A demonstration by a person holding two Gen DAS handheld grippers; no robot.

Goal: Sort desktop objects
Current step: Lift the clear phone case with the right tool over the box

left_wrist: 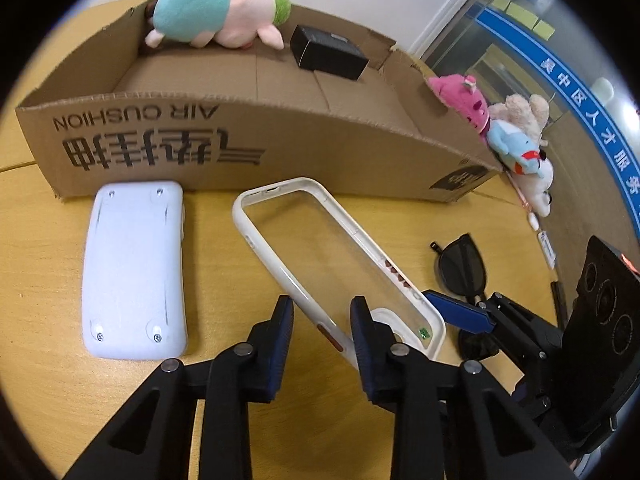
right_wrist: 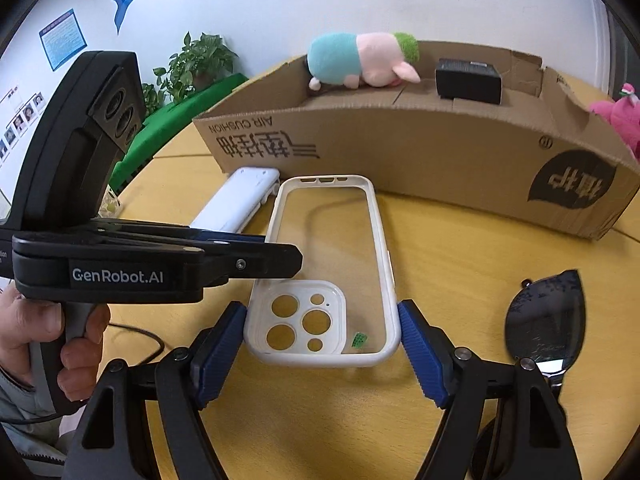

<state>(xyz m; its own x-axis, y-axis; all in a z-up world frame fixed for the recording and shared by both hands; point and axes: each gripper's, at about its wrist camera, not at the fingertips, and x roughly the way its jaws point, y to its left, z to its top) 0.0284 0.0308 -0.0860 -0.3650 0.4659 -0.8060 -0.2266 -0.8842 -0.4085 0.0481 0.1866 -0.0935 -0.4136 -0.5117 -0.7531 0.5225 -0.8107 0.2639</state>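
Observation:
A clear phone case with a white rim is tilted, its left long edge lifted off the yellow table. My left gripper straddles that edge near the camera cutout, fingers close on either side. My right gripper is open around the case's camera end, its pads beside the rim. My left gripper also shows in the right wrist view, and the right one in the left wrist view. A cardboard box behind holds a plush pig and a black box.
A white flat device lies bottom-up left of the case. Black sunglasses lie to the right. Plush toys lean at the box's right end. A black cable runs on the table.

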